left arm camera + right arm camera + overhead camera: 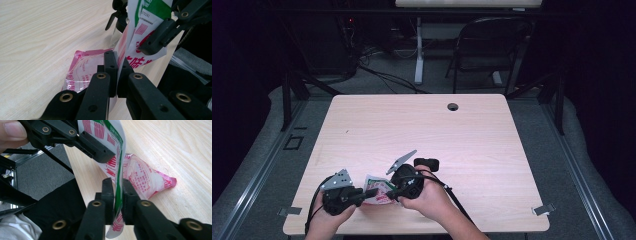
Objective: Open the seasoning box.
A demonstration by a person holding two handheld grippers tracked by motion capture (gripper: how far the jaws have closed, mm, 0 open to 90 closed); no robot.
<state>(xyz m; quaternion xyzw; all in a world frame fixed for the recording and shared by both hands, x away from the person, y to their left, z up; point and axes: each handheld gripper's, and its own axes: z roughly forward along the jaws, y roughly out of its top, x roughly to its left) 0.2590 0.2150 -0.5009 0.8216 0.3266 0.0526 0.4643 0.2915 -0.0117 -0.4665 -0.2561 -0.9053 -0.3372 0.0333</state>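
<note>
Table (472, 135): light wood, near edge in use. Packet (378, 191): pink-and-white plastic with green band, lifted just above table between both grippers, probably one crumpled pouch. Left gripper (371, 192): fingers clenched on packet edge. Right gripper (388, 194): fingers likewise clamped on packet.

One plastic packet (378, 192), printed in red, green and white, lies near the front edge of one light wooden table (422, 130). Two black grippers are on it, the left gripper (368, 192) and the right gripper (388, 194), one in each of the person's two hands. One small black object (427, 163) lies on the tabletop just beyond them. One dark folding chair (492, 45) stands past the far edge.
</note>
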